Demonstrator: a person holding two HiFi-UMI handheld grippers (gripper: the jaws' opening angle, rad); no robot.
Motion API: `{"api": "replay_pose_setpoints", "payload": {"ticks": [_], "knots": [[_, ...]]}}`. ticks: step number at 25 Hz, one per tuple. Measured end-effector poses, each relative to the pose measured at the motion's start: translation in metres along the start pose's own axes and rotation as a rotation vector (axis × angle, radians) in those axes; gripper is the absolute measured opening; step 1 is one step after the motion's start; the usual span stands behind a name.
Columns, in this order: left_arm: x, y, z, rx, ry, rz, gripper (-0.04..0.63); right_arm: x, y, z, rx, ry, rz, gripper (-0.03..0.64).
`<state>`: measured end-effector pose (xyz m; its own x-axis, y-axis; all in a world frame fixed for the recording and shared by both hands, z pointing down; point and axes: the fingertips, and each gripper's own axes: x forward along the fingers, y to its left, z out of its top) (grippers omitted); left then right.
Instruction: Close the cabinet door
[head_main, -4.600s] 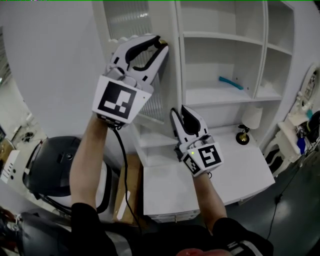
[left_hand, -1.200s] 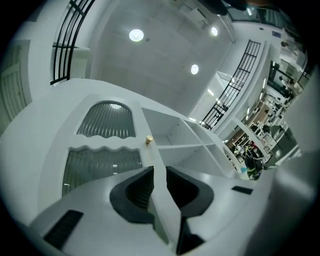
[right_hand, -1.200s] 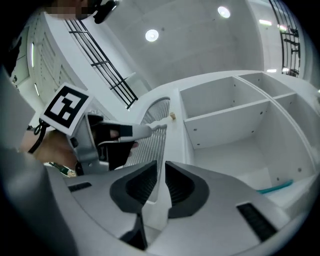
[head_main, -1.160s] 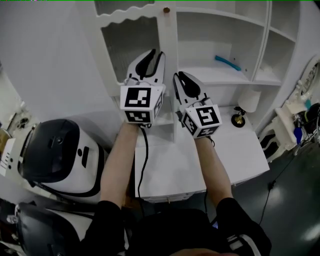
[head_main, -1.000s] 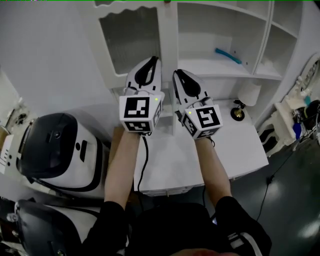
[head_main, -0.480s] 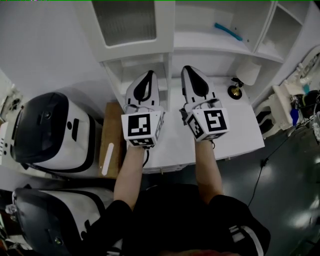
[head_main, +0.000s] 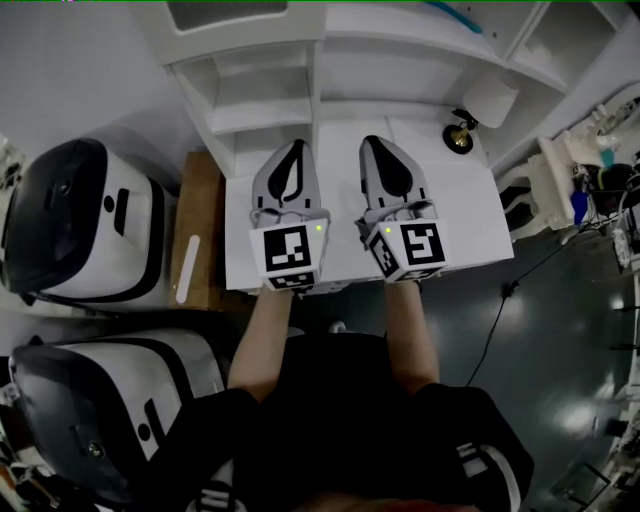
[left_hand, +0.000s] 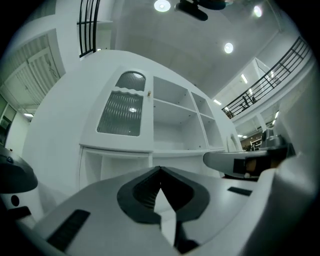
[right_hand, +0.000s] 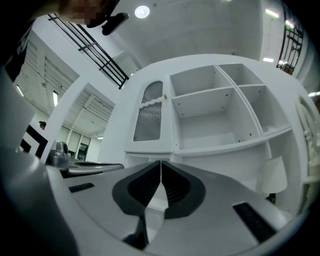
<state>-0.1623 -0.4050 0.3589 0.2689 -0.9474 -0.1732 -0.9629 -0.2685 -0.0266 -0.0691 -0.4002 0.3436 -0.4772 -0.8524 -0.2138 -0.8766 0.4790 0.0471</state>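
Note:
The cabinet door (left_hand: 122, 112), white with a ribbed glass pane, lies flush in its frame; it also shows in the right gripper view as the door (right_hand: 150, 117) beside the open shelves (right_hand: 210, 115). In the head view only the door's lower edge (head_main: 225, 12) shows at the top. My left gripper (head_main: 293, 146) and right gripper (head_main: 373, 141) hover side by side over the white desk (head_main: 340, 110), well below the door and apart from it. Both are shut and hold nothing. The right jaws have just been closing, with nothing between them.
A small lamp (head_main: 488, 100) with a brass base stands at the desk's right end. Two large black-and-white machines (head_main: 70, 220) (head_main: 110, 400) fill the left side, with a wooden board (head_main: 195, 230) beside the desk. A cable (head_main: 520, 290) runs over the dark floor at right.
The door, open earlier, now stands shut. Both grippers have sunk from the height of the door to just over the desk, and their jaws have closed.

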Motion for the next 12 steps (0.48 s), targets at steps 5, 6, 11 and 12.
{"api": "replay_pose_setpoints", "payload": {"ticks": [5, 6, 11, 12], "knots": [[-0.017, -0.031, -0.025, -0.027, 0.038, -0.020, 0.012, -0.031, -0.005, -0.028, -0.002, 0.063, -0.010, 0.018], [-0.021, -0.036, -0.029, -0.029, 0.046, -0.022, 0.012, -0.037, -0.004, -0.033, 0.001, 0.073, -0.008, 0.018], [-0.034, -0.063, -0.051, -0.046, 0.073, -0.028, 0.012, -0.063, -0.008, -0.053, 0.011, 0.103, 0.004, 0.018], [-0.036, -0.068, -0.054, -0.050, 0.078, -0.028, 0.012, -0.068, -0.011, -0.054, 0.012, 0.107, 0.005, 0.018]]}}
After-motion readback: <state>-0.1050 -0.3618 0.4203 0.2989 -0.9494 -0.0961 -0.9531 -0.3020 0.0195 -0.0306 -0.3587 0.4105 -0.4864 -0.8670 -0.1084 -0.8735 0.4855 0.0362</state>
